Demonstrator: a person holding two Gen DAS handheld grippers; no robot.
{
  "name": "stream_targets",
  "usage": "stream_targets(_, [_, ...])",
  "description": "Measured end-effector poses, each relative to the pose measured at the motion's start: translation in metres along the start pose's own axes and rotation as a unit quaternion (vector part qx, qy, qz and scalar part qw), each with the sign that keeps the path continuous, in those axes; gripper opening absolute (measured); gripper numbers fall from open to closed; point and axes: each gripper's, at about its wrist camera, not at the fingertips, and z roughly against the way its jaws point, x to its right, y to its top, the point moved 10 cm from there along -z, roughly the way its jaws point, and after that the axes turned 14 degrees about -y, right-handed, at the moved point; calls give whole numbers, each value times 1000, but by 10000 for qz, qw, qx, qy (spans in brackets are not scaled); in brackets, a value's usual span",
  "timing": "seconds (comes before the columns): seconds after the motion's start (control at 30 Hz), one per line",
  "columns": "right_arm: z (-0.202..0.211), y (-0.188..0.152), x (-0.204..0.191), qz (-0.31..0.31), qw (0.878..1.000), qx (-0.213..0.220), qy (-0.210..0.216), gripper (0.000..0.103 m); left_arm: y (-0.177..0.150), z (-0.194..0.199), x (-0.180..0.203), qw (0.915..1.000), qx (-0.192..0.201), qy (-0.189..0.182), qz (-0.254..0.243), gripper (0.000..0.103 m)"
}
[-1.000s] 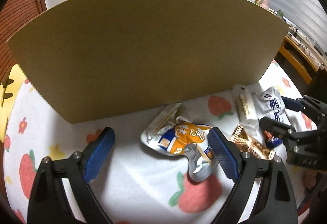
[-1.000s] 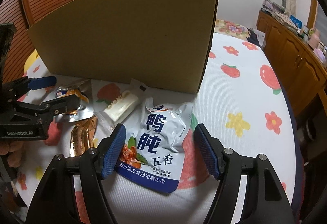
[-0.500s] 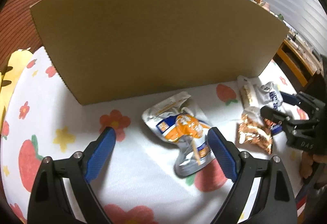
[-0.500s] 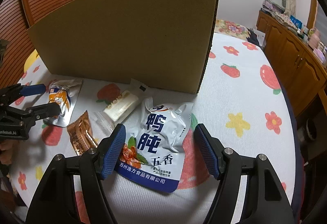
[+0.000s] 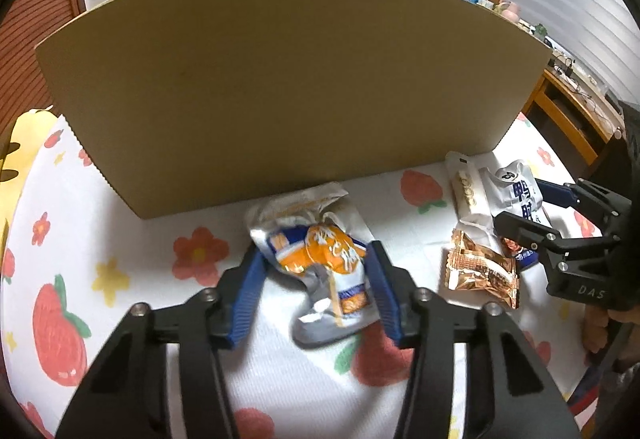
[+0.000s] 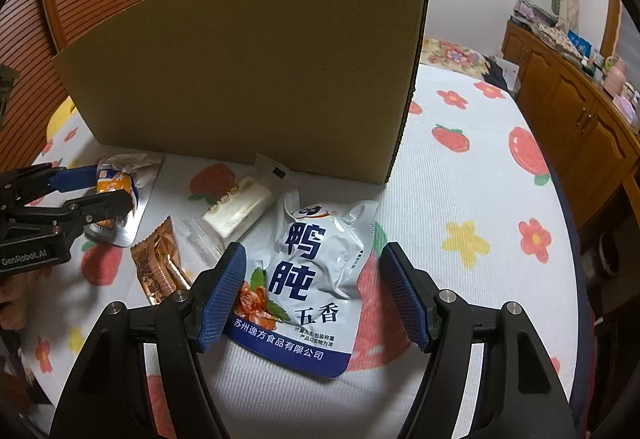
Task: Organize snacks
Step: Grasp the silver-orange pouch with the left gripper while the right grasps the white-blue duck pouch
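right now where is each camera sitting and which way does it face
Left wrist: on the left tool, facing the cardboard box; its blue fingers flank the orange snack pouch; the right tool shows at right.
Right wrist: on the right tool, facing the same box; its fingers straddle the white pouch; the left tool shows at left.
Shared: box, all the snacks, strawberry cloth.

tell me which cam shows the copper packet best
Left wrist: the copper packet lies whole and unobstructed, beside the right gripper. The right wrist view shows it partly hidden behind that gripper's own finger.
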Motion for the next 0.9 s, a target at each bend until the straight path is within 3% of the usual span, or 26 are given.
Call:
stream_targets(0.07, [0,0,0,0,10000,1,-3,72,-3,3,-2,10000,-8,-57,-7,44])
stream_targets(0.13, [0,0,0,10,10000,0,-10,72,-4,5,3,9996,-2,-269,7,35])
stream_targets(0.43, [0,0,-2,17,10000,-5,-13,72,-18,26,0,9982,65,-589,27,33])
stream_targets(0.53, [0,1,-6,125,9999,-26,11,60,-22,30,2,9982,111,-589,-10,33])
stream_targets(0.67, [4,-1,-6,103,9999,-53,88,56,-23,37,5,9984,216,-519,-105,33])
stream_targets(0.73, [8,-2,-1,-65,9997,-80,225,42,-24,39,5,9983,269,-501,-116,33])
stream_targets(0.9, [13,-8,5,-134,9993,-103,334,40,-25,38,4,9982,304,-522,-50,33])
